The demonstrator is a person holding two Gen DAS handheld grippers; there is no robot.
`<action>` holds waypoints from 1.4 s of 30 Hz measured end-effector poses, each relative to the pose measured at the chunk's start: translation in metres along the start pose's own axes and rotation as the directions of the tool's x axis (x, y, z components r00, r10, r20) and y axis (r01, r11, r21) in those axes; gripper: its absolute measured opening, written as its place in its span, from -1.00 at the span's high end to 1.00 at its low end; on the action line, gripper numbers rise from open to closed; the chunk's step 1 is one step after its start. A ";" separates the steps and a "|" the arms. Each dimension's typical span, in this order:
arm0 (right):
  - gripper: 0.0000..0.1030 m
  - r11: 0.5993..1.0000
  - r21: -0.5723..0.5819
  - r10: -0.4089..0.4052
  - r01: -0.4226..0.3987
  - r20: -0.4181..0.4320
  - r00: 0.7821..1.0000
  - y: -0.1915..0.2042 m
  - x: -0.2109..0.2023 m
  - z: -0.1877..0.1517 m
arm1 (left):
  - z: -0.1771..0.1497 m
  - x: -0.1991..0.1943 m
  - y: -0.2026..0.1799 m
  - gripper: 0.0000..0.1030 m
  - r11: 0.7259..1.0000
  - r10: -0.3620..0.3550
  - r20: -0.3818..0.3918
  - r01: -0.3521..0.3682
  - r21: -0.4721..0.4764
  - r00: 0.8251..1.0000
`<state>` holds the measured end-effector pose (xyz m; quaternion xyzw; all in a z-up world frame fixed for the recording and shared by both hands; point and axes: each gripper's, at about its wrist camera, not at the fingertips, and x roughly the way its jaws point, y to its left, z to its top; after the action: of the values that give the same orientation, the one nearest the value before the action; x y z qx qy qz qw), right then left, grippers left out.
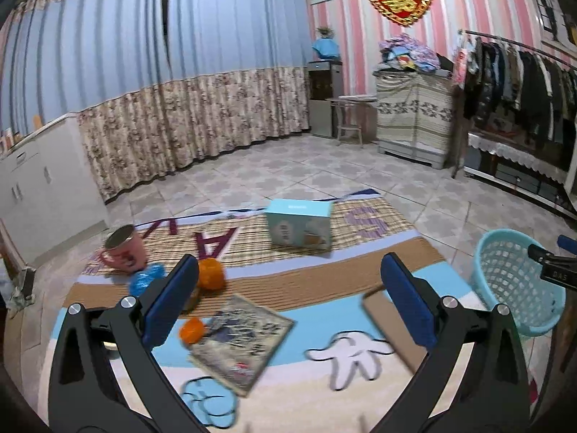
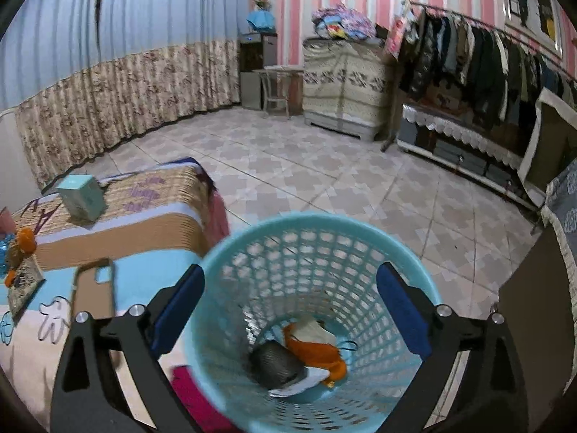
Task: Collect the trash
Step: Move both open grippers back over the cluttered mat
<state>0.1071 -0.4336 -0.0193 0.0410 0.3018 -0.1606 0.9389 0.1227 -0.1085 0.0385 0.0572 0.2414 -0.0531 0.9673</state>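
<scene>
Left gripper: jaws wide apart, nothing between the blue pads, touching nothing. It hangs above the table, tilted down toward the cartoon cloth.

Right gripper: jaws also wide apart, empty, straddling the mouth of the blue basket from above. Pads sit near the rim on both sides; contact can't be told.

Trash already in the basket bottom, lower centre of the right view: orange peel, a dark crumpled lump, white paper scraps.

Still on the table, left view: two orange pieces, one just right of the left pad tip, one lower, touching the corner of a printed booklet. Blue crumpled wrapper left of the pad, near a pink mug lying on its side. Teal box upright at centre frame, well apart from the rest. Tan phone case flat near the right pad.

Edges: the basket shows at the right edge of the left view, beside the table's right side. In the right view the table's far corner is at mid-left, with open tiled floor beyond it, filling centre frame. Clothes rack along the upper right.

Motion blur on the near objects in both views.
</scene>
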 end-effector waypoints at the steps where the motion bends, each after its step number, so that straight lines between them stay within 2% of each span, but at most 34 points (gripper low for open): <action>1: -0.84 1.000 -0.006 0.008 -0.008 0.009 1.000 0.007 -0.003 0.002 | -0.001 0.000 0.009 -0.89 1.000 0.009 0.001 -0.009 -0.006 1.000; 8: -0.84 0.995 -0.047 0.091 -0.089 0.060 0.994 0.070 -0.023 0.013 | -0.012 0.008 0.057 -0.89 0.997 0.060 -0.009 -0.060 -0.056 0.998; 22: -0.84 0.963 -0.146 0.237 -0.226 0.060 0.970 0.195 -0.020 0.015 | -0.032 0.037 0.137 -0.89 0.984 0.118 -0.067 -0.125 -0.128 0.991; 28: -0.84 0.949 -0.165 0.281 -0.269 0.055 0.958 0.233 -0.021 0.017 | -0.039 0.047 0.176 -0.89 0.967 0.149 -0.109 -0.168 -0.190 0.983; 33: -0.84 0.944 -0.202 0.275 -0.263 0.035 0.961 0.252 -0.016 0.004 | -0.048 0.055 0.197 -0.89 0.951 0.160 -0.139 -0.190 -0.245 0.977; 42: -0.84 0.939 -0.235 0.257 -0.251 -0.005 0.966 0.263 -0.001 -0.012 | -0.054 0.065 0.206 -0.89 0.945 0.187 -0.167 -0.224 -0.239 0.968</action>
<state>0.1854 -0.1830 -0.0338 -0.0331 0.2986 -0.0021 0.9538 0.1817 0.0970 -0.0223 -0.0397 0.3071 0.0839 0.9471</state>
